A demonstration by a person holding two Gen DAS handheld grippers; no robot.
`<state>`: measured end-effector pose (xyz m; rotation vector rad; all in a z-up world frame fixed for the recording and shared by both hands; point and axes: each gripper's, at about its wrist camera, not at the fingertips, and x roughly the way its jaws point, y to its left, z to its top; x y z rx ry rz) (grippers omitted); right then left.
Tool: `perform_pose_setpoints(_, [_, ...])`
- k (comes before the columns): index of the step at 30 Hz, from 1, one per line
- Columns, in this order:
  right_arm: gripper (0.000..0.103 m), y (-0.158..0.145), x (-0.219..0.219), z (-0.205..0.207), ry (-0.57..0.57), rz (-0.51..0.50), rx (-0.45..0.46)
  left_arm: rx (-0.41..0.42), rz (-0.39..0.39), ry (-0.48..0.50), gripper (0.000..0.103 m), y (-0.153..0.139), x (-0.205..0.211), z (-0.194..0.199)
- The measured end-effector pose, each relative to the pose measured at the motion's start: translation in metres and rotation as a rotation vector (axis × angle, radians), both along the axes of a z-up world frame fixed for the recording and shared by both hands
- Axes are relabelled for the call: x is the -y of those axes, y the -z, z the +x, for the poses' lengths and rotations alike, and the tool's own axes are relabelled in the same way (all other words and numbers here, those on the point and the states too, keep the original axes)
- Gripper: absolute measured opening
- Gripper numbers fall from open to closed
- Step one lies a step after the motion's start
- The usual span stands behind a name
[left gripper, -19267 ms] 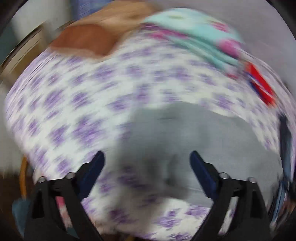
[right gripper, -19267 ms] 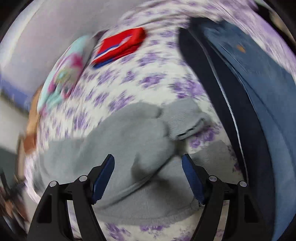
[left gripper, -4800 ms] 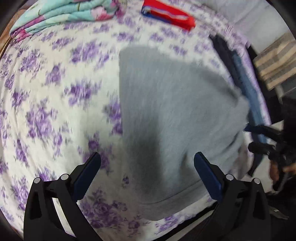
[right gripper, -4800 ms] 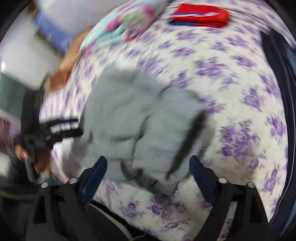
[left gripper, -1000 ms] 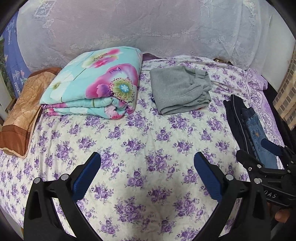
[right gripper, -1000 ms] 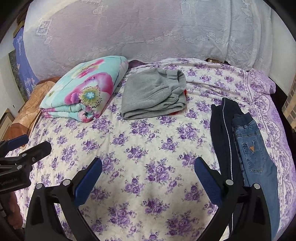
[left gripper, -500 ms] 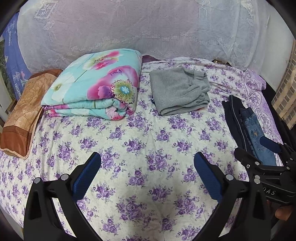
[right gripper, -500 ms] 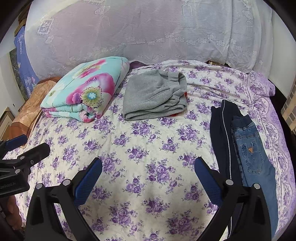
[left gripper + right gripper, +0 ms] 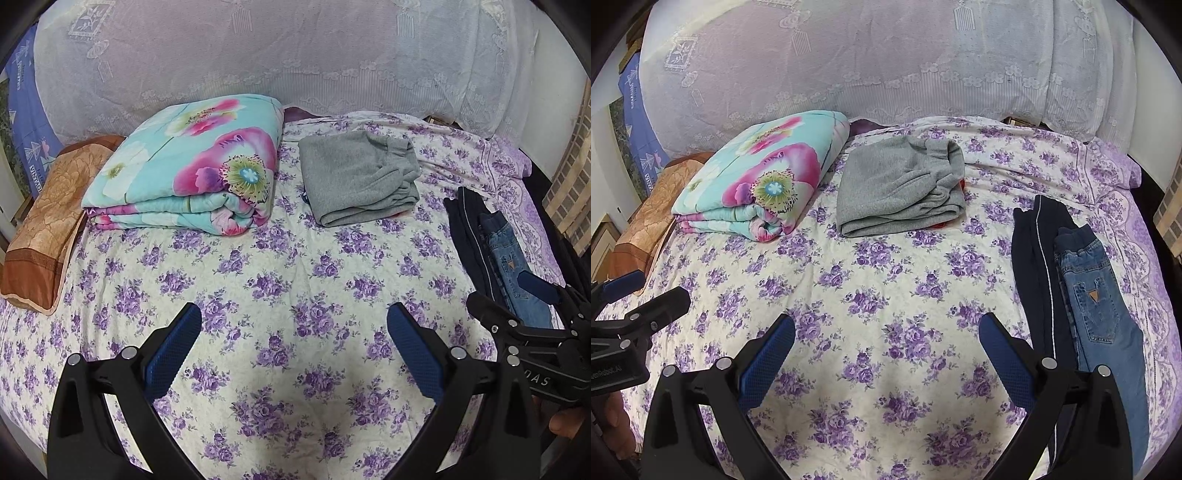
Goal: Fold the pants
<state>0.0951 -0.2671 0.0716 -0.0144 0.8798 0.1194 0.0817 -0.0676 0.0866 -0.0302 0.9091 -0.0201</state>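
Folded grey pants (image 9: 358, 181) lie at the far side of the bed, also in the right wrist view (image 9: 897, 188), with something red showing under their right edge. Dark navy pants (image 9: 1034, 266) and blue jeans (image 9: 1097, 302) lie flat at the right; both show in the left wrist view, navy (image 9: 469, 229) and jeans (image 9: 513, 273). My left gripper (image 9: 293, 350) is open and empty over the near bed. My right gripper (image 9: 886, 354) is open and empty too, left of the navy pants. Each gripper shows at the edge of the other's view, left (image 9: 631, 295), right (image 9: 517, 302).
A folded floral quilt (image 9: 192, 173) sits left of the grey pants. A brown pillow (image 9: 48, 229) lies at the far left. The purple-flowered bedsheet (image 9: 295, 280) covers the bed. A white lace cover (image 9: 295, 59) drapes the headboard. A striped object (image 9: 569, 184) stands at the right edge.
Both views have risen and drawn back slightly from the bed. The grey pants, quilt and other pants have not moved. Both grippers stay open.
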Motion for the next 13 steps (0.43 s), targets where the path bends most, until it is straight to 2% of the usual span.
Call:
perform_pose_setpoints(8, [0.1,0.0035,0.0017,-0.0021,-0.001,0.003,-0.009,0.016,0.018,0.007,0.098,0.0,0.0036,-0.0031])
perform_pose_setpoints(13, [0.1,0.0092,0.0048,-0.002,-0.001,0.003,-0.02,0.008,-0.002,0.024,0.098,0.0017,0.0033,-0.0033])
